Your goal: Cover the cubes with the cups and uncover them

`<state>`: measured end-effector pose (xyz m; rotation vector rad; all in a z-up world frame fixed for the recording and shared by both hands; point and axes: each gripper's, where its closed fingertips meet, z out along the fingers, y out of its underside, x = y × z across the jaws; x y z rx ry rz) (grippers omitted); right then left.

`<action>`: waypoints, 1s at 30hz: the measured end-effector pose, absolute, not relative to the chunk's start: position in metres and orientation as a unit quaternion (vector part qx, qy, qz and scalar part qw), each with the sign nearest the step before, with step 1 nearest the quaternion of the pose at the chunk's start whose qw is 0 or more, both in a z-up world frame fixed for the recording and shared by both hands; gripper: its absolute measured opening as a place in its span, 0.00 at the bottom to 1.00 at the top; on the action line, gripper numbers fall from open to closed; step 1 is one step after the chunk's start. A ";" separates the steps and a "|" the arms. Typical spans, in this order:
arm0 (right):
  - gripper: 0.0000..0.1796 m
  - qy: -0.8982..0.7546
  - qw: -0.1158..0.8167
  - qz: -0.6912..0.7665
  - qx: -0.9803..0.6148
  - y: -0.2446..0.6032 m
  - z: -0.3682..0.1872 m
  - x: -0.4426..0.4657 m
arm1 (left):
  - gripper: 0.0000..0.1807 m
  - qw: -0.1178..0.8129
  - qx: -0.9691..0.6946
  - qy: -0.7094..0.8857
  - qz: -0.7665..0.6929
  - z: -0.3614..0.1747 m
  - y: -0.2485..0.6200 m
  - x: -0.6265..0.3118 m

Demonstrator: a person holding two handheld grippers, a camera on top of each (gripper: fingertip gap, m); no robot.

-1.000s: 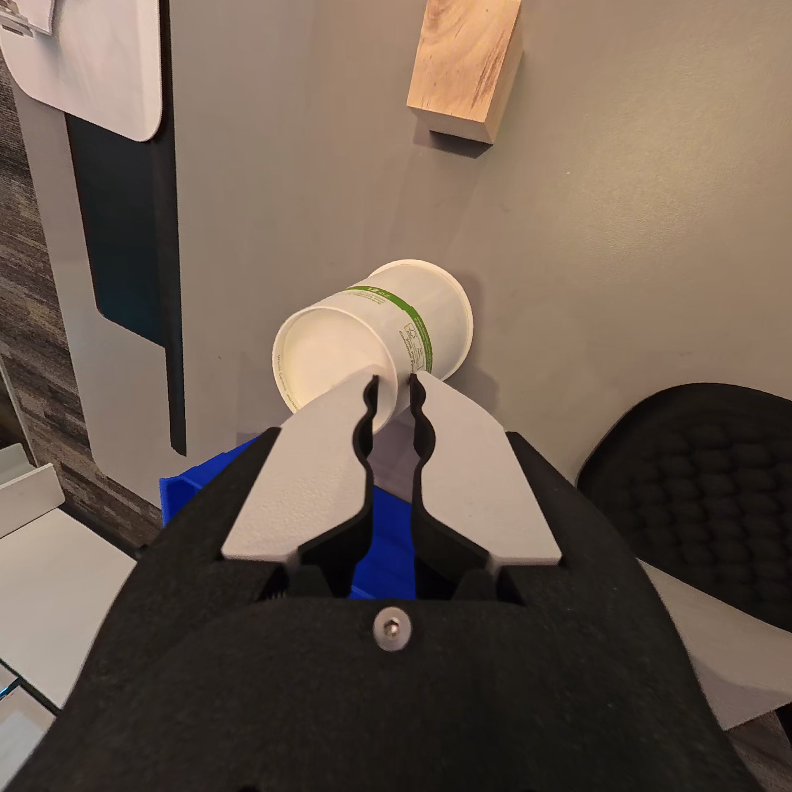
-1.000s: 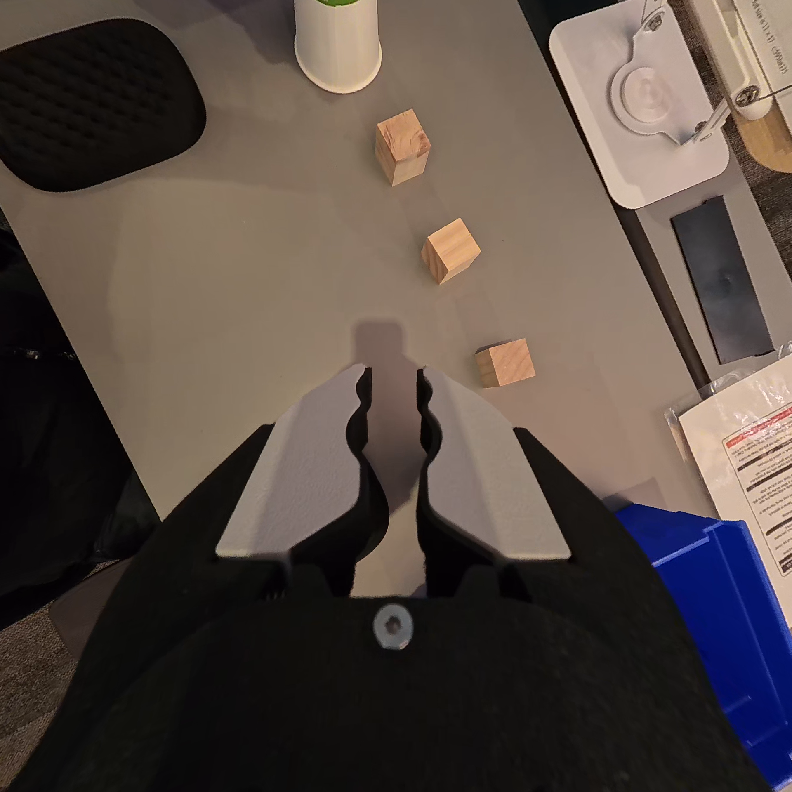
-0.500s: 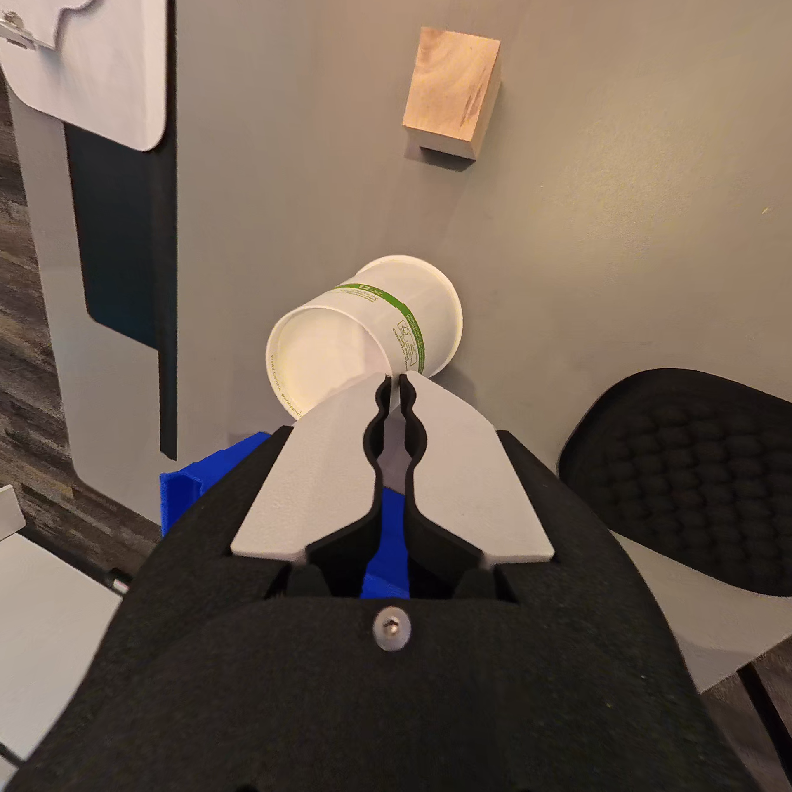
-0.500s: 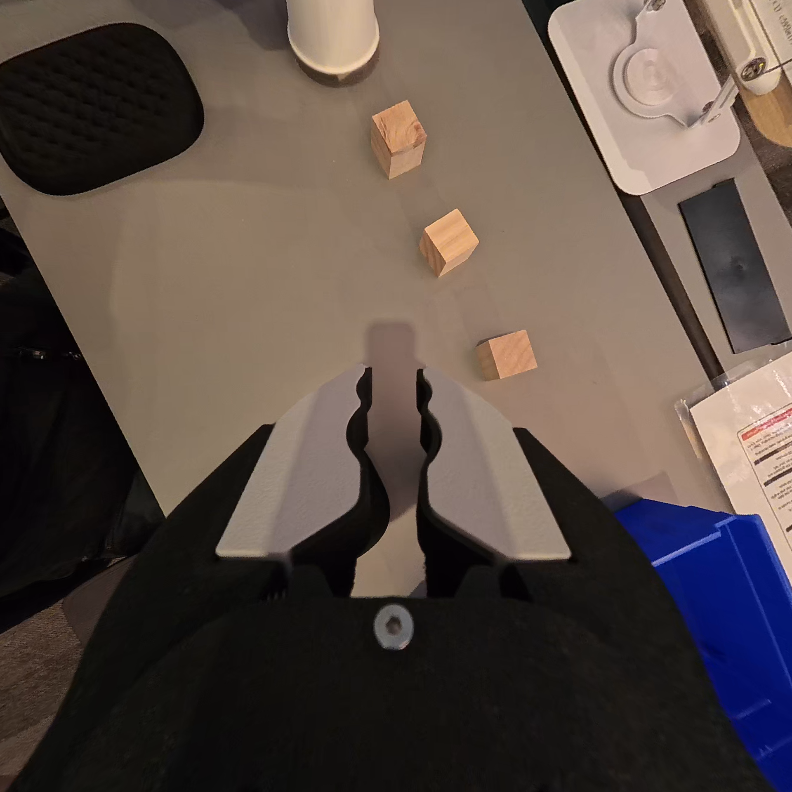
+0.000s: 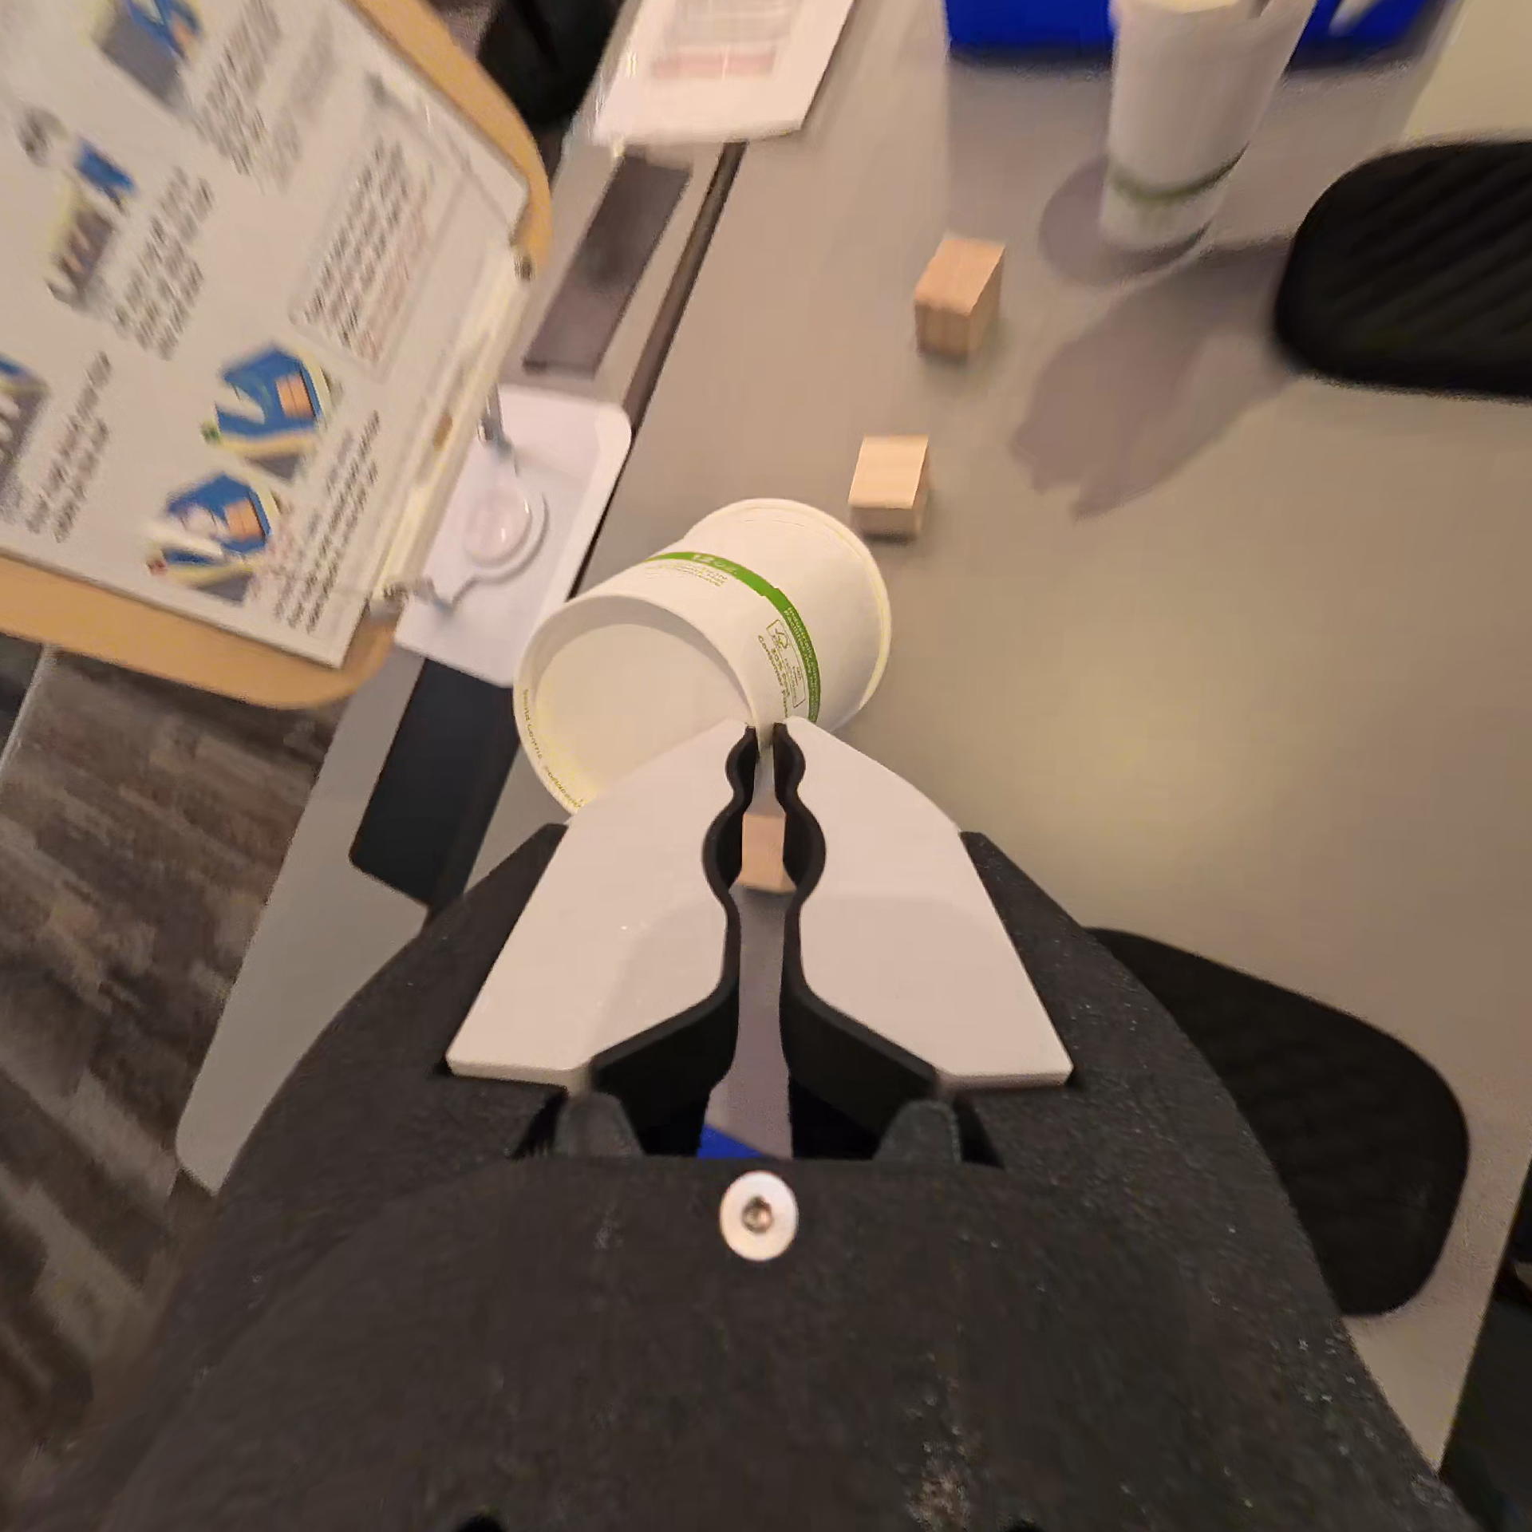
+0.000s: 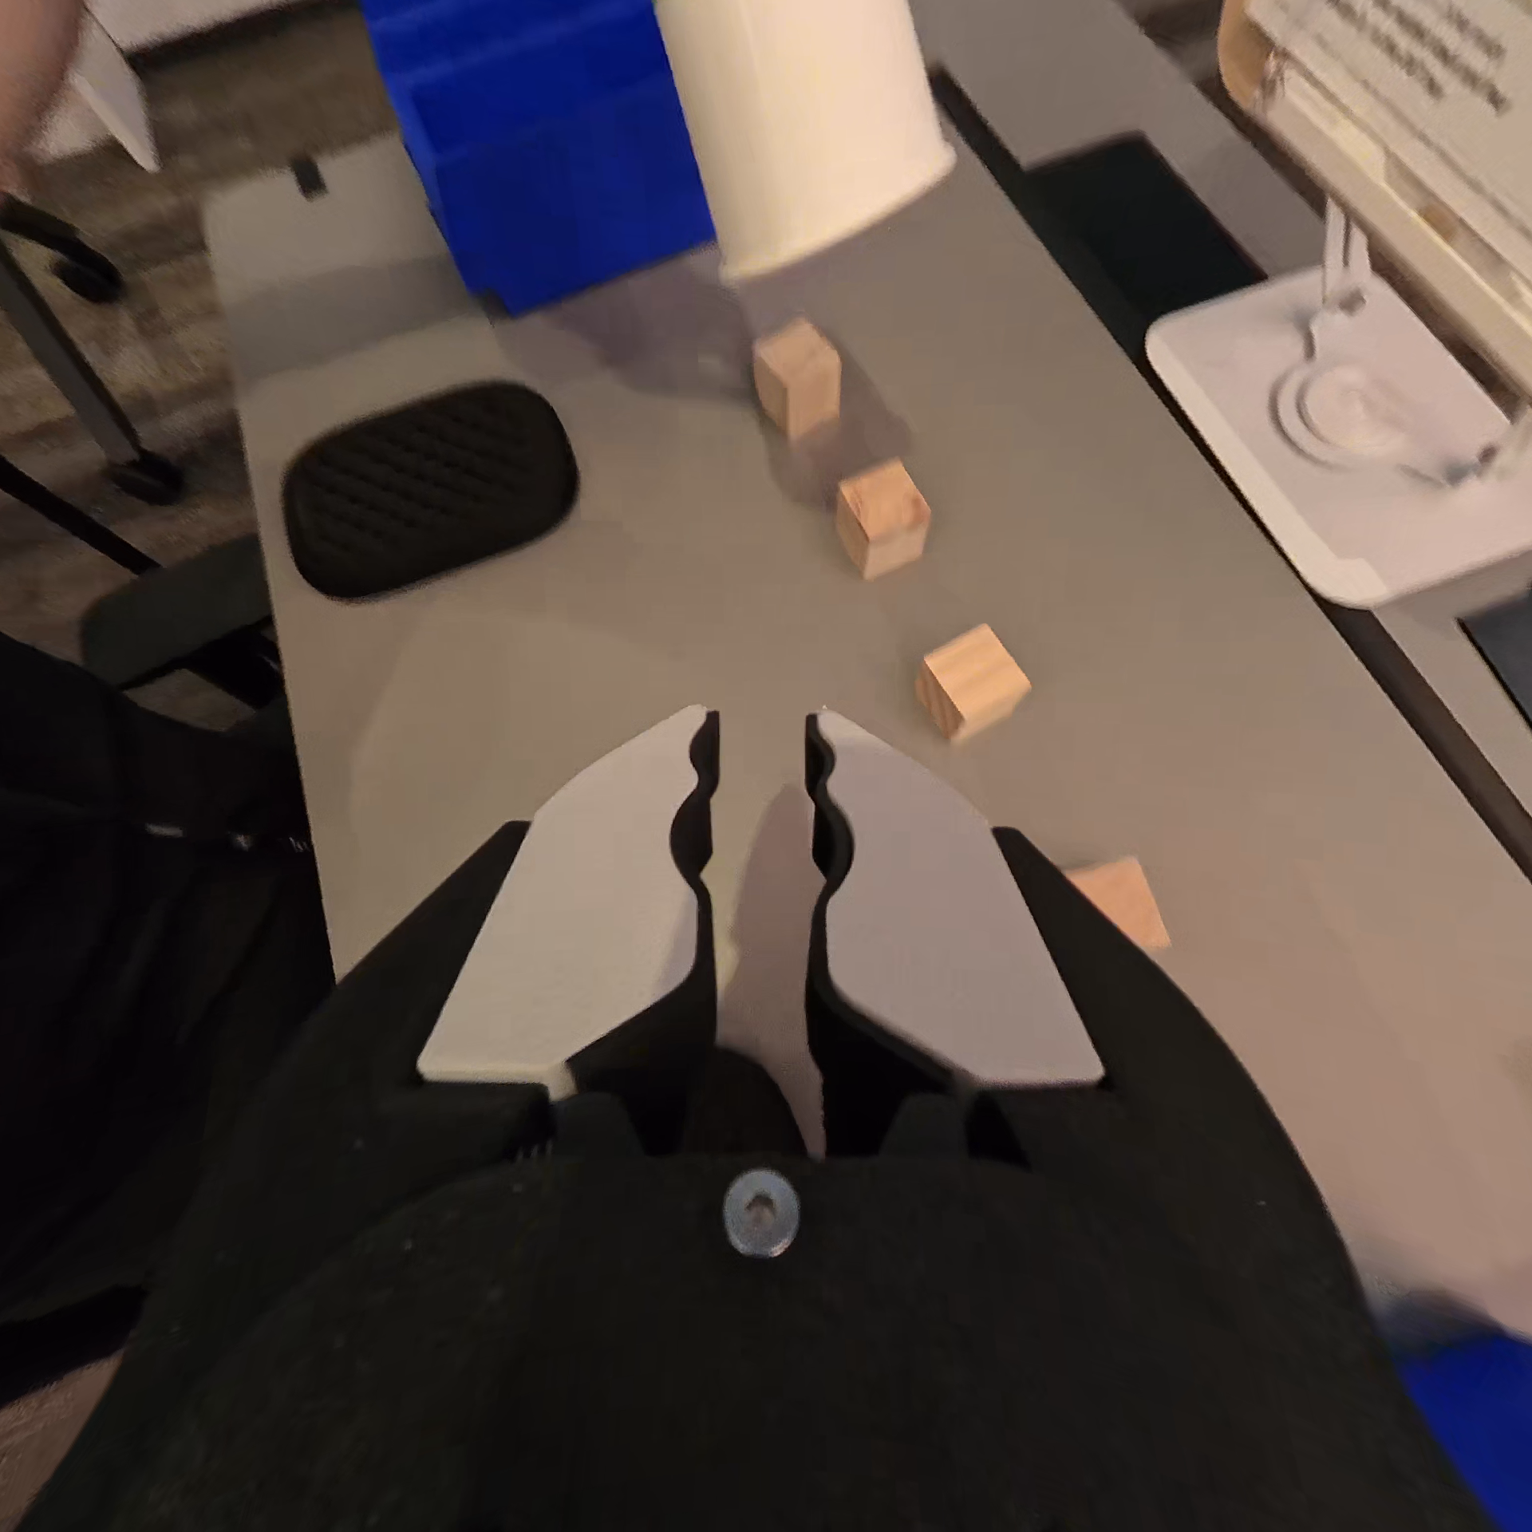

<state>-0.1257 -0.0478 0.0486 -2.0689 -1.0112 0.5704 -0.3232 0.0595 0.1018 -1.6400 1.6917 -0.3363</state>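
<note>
My left gripper (image 5: 764,731) is shut on the side wall of a white paper cup (image 5: 705,638) with a green band. It holds the cup tilted above the grey table (image 5: 1161,746), base toward the camera. Three wooden cubes show beyond and below it (image 5: 959,297) (image 5: 889,485) (image 5: 763,854). A second white cup (image 5: 1177,124), blurred, is rim-down at the far end. In the right wrist view my right gripper (image 6: 763,721) is open and empty over the table (image 6: 539,705). Several cubes lie in a row ahead (image 6: 974,680). The lifted cup (image 6: 812,124) hangs above the farthest cube (image 6: 796,390).
A sign board (image 5: 207,290) on a white stand (image 6: 1326,431) borders one long side of the table. A black pad (image 6: 427,485) lies on the other side. A blue bin (image 6: 539,149) is at the far end. A black chair (image 5: 1285,1119) sits beside the table.
My left gripper closed on the cup, lifted it off the table and swung to look along the table. The right gripper tilted up, so a fourth cube shows.
</note>
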 end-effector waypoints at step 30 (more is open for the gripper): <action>0.01 -0.292 0.530 0.536 -0.588 -0.060 0.154 -0.166 | 0.13 0.458 -0.511 0.671 -0.281 0.176 -0.022 -0.226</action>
